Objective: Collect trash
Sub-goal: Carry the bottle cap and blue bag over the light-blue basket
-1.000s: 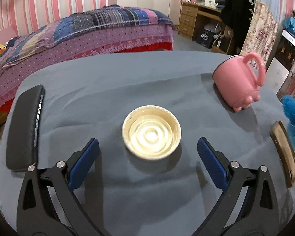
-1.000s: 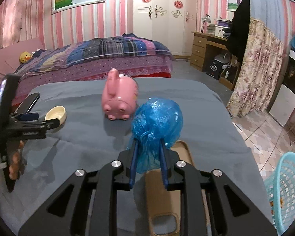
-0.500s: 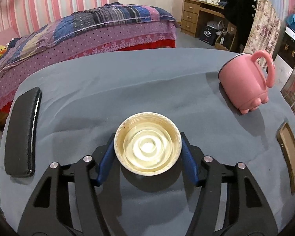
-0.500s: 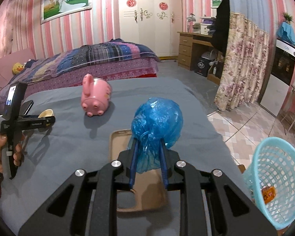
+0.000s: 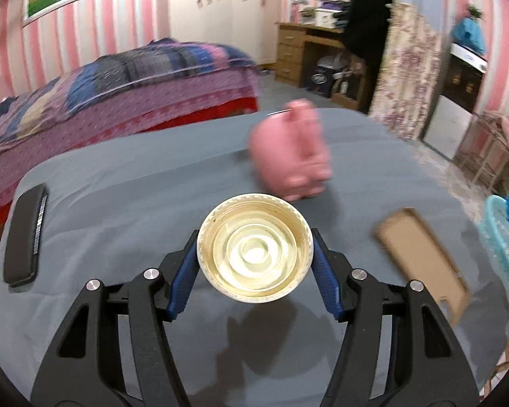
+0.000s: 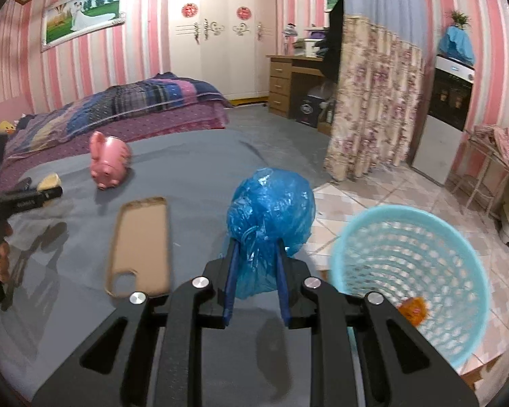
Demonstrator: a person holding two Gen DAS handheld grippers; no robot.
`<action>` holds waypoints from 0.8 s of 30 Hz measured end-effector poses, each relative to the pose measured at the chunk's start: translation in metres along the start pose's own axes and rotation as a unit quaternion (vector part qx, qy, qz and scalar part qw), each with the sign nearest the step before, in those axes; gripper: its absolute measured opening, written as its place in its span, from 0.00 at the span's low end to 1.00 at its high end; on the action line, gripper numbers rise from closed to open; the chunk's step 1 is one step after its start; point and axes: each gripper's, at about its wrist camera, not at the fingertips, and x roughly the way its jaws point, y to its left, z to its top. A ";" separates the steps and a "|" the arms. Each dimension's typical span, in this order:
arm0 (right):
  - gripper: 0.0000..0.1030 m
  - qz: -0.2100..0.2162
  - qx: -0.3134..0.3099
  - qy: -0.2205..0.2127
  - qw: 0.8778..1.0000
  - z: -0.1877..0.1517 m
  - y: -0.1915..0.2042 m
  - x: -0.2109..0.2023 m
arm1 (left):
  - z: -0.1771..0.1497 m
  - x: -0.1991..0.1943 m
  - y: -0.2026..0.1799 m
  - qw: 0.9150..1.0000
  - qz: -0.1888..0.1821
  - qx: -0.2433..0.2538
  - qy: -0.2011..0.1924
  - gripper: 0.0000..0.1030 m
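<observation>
A shallow cream lid (image 5: 254,271) hangs a little above the grey table (image 5: 118,186), with my left gripper (image 5: 254,240) shut on its rim from both sides. Its shadow falls on the cloth below. In the right wrist view my right gripper (image 6: 258,247) is shut on a crumpled blue plastic bag (image 6: 271,203), held over the table's right edge. Beside that edge a light blue mesh basket (image 6: 410,217) stands on the tiled floor, with an orange scrap (image 6: 414,308) inside. The left gripper (image 6: 47,191) also shows at the far left, held by a hand (image 6: 1,257).
A pink pig-shaped mug (image 5: 291,156) lies on its side mid-table. A brown phone case (image 5: 424,257) lies flat near the right edge, and a black flat device (image 5: 25,237) near the left edge. A bed stands behind the table; a desk and curtain are at the right.
My left gripper closed on the cream lid, lifted it off the cloth and swung right. My right gripper carried the blue bag right, from over the phone case to the table edge by the basket.
</observation>
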 end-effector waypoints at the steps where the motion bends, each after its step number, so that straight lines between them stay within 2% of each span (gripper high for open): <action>1: 0.21 -0.008 0.001 0.000 1.000 -0.003 -0.010 -0.003 | 0.002 -0.004 -0.015 1.000 -0.011 0.006 -0.003 0.59; 12: 0.21 -0.040 0.019 -0.010 0.999 -0.025 -0.078 -0.017 | -0.002 -0.019 -0.117 0.996 -0.070 0.056 -0.026 0.59; 17: 0.21 -0.044 0.041 -0.013 0.998 -0.030 -0.103 -0.018 | -0.005 -0.025 -0.156 0.992 -0.083 0.087 -0.038 0.59; 24: 0.21 -0.063 0.062 -0.012 0.996 -0.032 -0.133 -0.018 | -0.001 -0.031 -0.216 0.985 -0.122 0.114 -0.052 0.59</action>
